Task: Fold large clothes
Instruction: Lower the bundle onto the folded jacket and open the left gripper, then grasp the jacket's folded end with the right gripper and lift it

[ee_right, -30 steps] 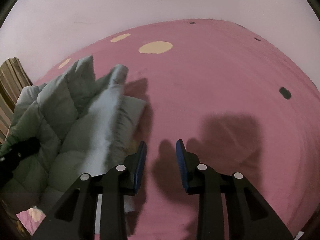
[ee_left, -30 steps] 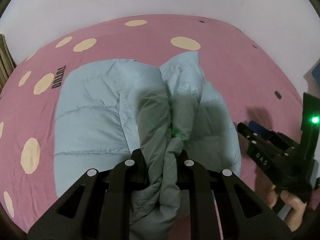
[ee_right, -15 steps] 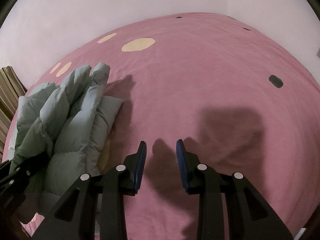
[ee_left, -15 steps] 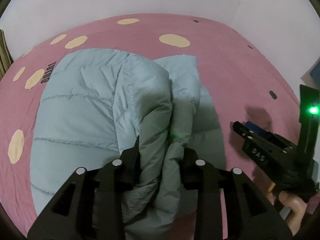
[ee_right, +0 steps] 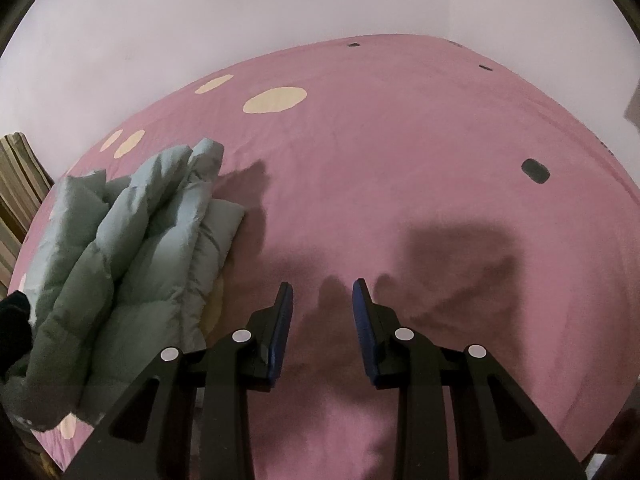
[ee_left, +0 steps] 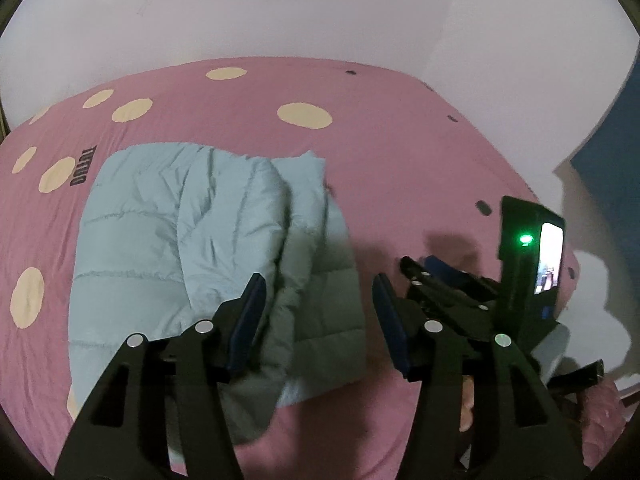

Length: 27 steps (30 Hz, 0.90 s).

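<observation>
A pale blue puffer jacket [ee_left: 172,240] lies folded on the pink bed; in the right wrist view the jacket [ee_right: 132,264] is a thick bundle at the left. My left gripper [ee_left: 318,292] is open and empty, hovering above the jacket's right part. My right gripper [ee_right: 322,296] is open and empty above bare pink sheet, to the right of the jacket. The right gripper [ee_left: 460,288] also shows in the left wrist view at the right, with a green light on it.
The pink bed sheet [ee_right: 400,160] has cream dots and small dark marks. White walls [ee_left: 280,8] stand behind the bed. A striped object [ee_right: 20,184] is at the bed's left edge. A blue surface [ee_left: 612,152] is at the far right.
My left gripper has opened and let go of the jacket fold, which now lies on the jacket. It has pulled back and up. The right gripper stayed open over the sheet.
</observation>
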Motion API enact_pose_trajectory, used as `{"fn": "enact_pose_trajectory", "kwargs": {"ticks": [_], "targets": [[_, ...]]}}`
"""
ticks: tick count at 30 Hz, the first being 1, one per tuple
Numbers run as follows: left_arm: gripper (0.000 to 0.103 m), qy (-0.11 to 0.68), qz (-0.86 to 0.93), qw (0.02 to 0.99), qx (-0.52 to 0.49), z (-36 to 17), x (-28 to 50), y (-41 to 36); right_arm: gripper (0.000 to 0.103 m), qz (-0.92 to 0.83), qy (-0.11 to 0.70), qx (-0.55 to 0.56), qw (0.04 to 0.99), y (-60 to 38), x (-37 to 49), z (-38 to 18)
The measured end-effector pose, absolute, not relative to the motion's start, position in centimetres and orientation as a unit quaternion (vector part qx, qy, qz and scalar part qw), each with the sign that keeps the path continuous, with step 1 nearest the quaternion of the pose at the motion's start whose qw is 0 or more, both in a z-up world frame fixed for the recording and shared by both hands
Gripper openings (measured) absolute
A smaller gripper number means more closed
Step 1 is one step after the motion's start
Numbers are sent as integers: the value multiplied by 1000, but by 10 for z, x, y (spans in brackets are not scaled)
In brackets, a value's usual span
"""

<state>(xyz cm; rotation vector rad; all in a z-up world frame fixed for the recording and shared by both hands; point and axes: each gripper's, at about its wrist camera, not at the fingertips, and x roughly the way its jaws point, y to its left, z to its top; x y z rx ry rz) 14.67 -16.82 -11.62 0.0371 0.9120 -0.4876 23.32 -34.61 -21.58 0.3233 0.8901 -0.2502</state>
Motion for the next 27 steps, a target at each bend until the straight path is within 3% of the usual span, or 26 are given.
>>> {"fn": "enact_pose_trajectory", "kwargs": {"ticks": [11,15,27], "targets": [[56,369,-208,906,5,-67,127,-111,32,-109,416,132,893,-323,229,-194],[56,374,-180,910,-15,-70,136,-80,38,-104,414,123,896,-312,230,-189],[56,379,-94,919,-58,-88,155,5,38,-93,407,90,904,-280,236,-170]]}}
